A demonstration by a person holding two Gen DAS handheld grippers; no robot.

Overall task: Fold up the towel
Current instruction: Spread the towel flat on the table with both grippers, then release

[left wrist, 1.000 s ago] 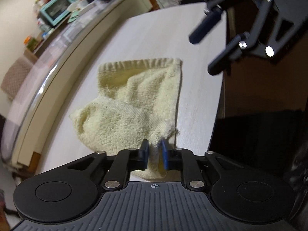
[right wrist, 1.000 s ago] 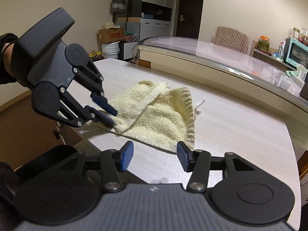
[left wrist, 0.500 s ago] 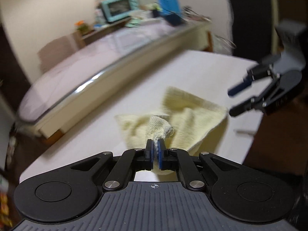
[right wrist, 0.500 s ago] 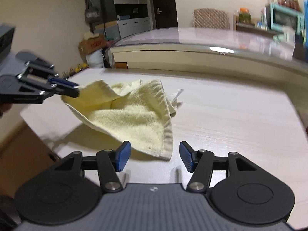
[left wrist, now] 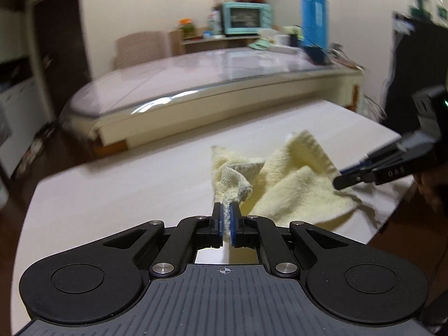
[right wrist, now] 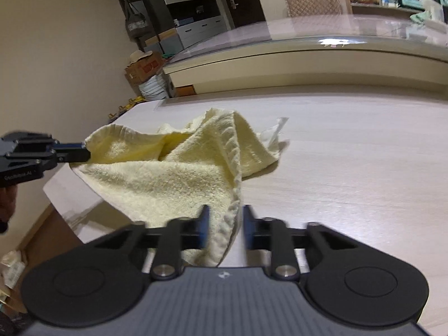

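A pale yellow towel (right wrist: 179,173) lies crumpled on the light wooden table (right wrist: 350,168), partly lifted. My left gripper (left wrist: 227,218) is shut on one corner of the towel (left wrist: 291,184) and holds it above the table; it shows at the left of the right wrist view (right wrist: 75,151). My right gripper (right wrist: 224,224) has its jaws around the towel's hemmed corner, with a gap still showing on each side of the cloth. In the left wrist view the right gripper (left wrist: 350,176) looks nearly closed at the towel's edge.
A long glass-topped counter (left wrist: 212,75) runs behind the table. A teal oven (left wrist: 246,18) and a blue flask (left wrist: 313,14) stand at the back. The table's near edge (right wrist: 58,196) drops to the floor on the left. Cardboard boxes (right wrist: 142,67) sit beyond.
My left gripper has lifted its towel corner and swung round. My right gripper has moved forward over the towel's other corner and its jaws have narrowed around it.
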